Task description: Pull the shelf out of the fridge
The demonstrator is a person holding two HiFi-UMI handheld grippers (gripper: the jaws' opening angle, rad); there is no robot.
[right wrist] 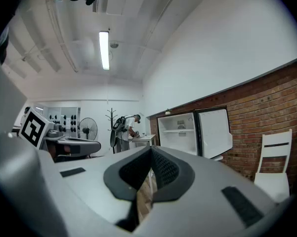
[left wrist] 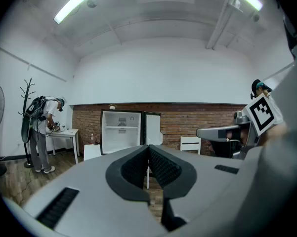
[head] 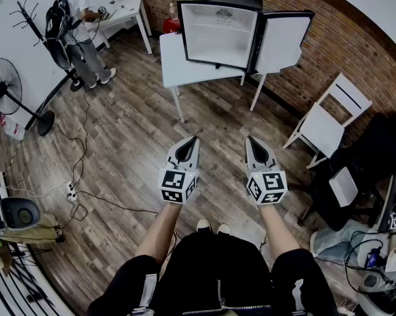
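A small fridge (head: pixel 219 33) stands open on a white table (head: pixel 174 68) across the room, its door (head: pixel 283 41) swung to the right. Its white shelf (left wrist: pixel 121 127) spans the upper part of the compartment; the shelf (right wrist: pixel 178 131) also shows in the right gripper view. My left gripper (head: pixel 192 140) and right gripper (head: pixel 251 139) hover side by side over the wooden floor, well short of the fridge. Both are shut and hold nothing. In their own views the left gripper (left wrist: pixel 148 148) and right gripper (right wrist: pixel 151 151) show their jaws pressed together.
A white folding chair (head: pixel 326 122) stands right of the table by the brick wall. A person (head: pixel 79 25) works at a desk (head: pixel 128 8) at the back left. A fan (head: pixel 6 84), a coat rack (head: pixel 29 15) and floor cables (head: pixel 72 189) lie on the left; bags and gear crowd the right.
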